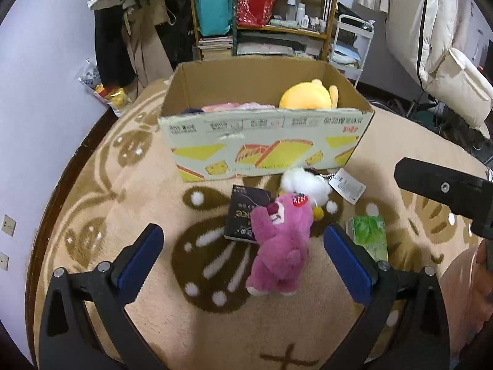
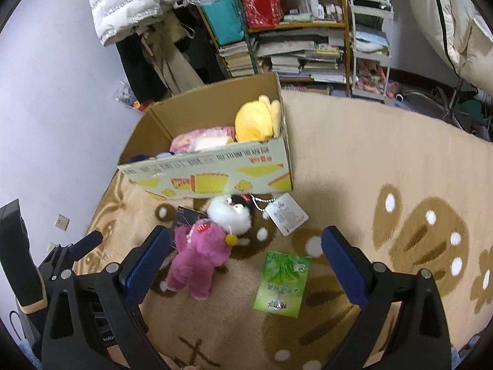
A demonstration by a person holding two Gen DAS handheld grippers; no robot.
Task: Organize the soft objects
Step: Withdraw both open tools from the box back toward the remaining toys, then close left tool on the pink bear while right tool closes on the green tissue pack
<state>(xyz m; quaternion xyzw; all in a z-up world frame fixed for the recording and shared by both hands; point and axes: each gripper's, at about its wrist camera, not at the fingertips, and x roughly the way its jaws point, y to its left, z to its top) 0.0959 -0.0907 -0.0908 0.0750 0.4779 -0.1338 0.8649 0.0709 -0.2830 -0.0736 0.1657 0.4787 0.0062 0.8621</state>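
Closing on the pink plush bear (image 1: 282, 243) should go best with the left gripper (image 1: 243, 256), jaws wide and empty, lowered to straddle its torso just ahead. Beyond it stands 1 cardboard box (image 1: 265, 141) holding 1 yellow plush (image 1: 305, 94). The right gripper (image 2: 246, 259), also wide and empty, hovers over 1 green tissue pack (image 2: 282, 280); 1 white plush (image 2: 229, 215) lies ahead, 1 dark packet (image 1: 246, 212) beside it.

black tool (image 1: 243, 256), blue pads (image 1: 140, 257), silver screws
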